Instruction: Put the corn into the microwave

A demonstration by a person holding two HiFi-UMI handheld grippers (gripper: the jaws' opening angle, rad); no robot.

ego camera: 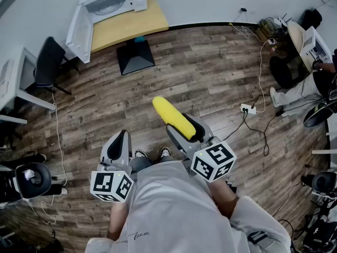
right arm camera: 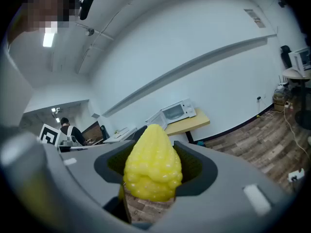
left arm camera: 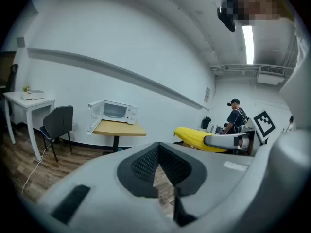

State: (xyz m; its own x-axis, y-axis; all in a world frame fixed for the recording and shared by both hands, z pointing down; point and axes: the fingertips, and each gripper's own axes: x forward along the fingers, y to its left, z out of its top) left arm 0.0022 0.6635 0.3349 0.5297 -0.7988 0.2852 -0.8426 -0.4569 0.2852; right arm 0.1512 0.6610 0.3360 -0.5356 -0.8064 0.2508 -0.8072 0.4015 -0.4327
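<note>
My right gripper pinches the corn above wood-plank floor. Its long axis points eleven o'clock, toward the microwave.

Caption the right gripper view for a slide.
Right gripper grips yellow corn, facing the open microwave ahead.

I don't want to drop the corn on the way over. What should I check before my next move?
1. Corn gripped by right claw: ok, the jaws are closed on it.
2. Microwave door open: ok.
3. Microwave within reach: not ok, it sits on the table across the floor.
4. Left claw free: ok, shut and empty.
5. Microwave interior empty: cannot tell from here.
</note>
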